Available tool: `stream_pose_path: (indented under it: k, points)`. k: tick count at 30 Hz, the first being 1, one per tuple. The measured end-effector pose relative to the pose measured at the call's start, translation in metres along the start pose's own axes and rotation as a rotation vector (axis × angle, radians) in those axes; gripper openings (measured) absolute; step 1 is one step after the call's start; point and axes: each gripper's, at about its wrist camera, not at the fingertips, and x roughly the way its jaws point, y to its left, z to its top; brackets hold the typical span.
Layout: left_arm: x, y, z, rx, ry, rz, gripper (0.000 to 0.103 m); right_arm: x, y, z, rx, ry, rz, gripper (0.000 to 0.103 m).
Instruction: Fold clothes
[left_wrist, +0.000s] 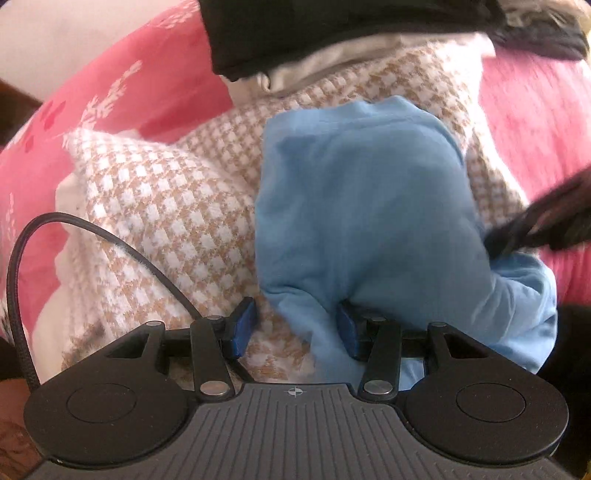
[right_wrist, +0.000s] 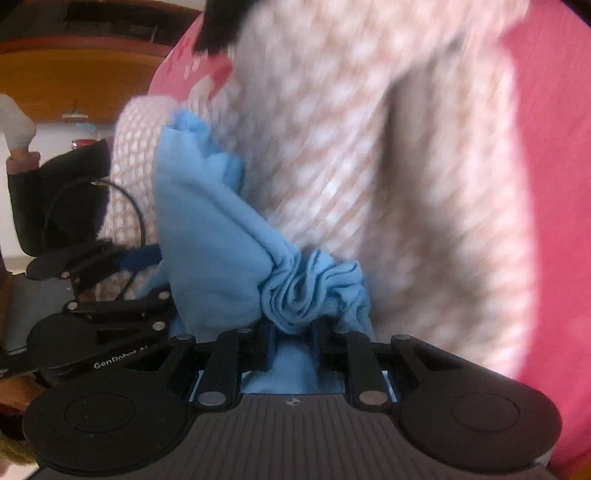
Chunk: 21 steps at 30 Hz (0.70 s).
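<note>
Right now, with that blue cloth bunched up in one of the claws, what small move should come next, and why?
Probably lower the blue cloth onto the checked garment and spread it. The right gripper pinches it in a crumpled wad, while the left gripper stands open with only an edge between its pads, so nothing lies flat enough to fold.

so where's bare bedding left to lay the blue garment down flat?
Free: pink floral bedspread left of the tan-and-white houndstooth knit, and the plain pink strip on the knit's right. Crowded: the middle, where the light blue garment overlies the knit, and the far end, stacked with a black garment over white cloth.
</note>
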Motion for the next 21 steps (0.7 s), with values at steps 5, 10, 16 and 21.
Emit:
stream_pose_path:
  k: [5,10,16,21]
  points:
    - [-0.010,0.009,0.002,-0.030,-0.021,-0.049,0.047,-0.079,-0.009,0.021,-0.172,-0.301,-0.268,0.021]
    - [-0.038,0.033,0.020,-0.037,-0.118,-0.127,0.047,-0.083,0.033,0.053,-0.390,-0.409,-0.231,0.021]
    - [-0.027,0.061,0.076,-0.024,-0.295,-0.198,0.051,0.001,0.050,0.070,-0.358,-0.300,-0.309,0.021]
    - [0.054,0.064,0.073,0.072,-0.120,-0.034,0.056,0.043,0.038,0.035,-0.268,-0.266,-0.559,0.021]
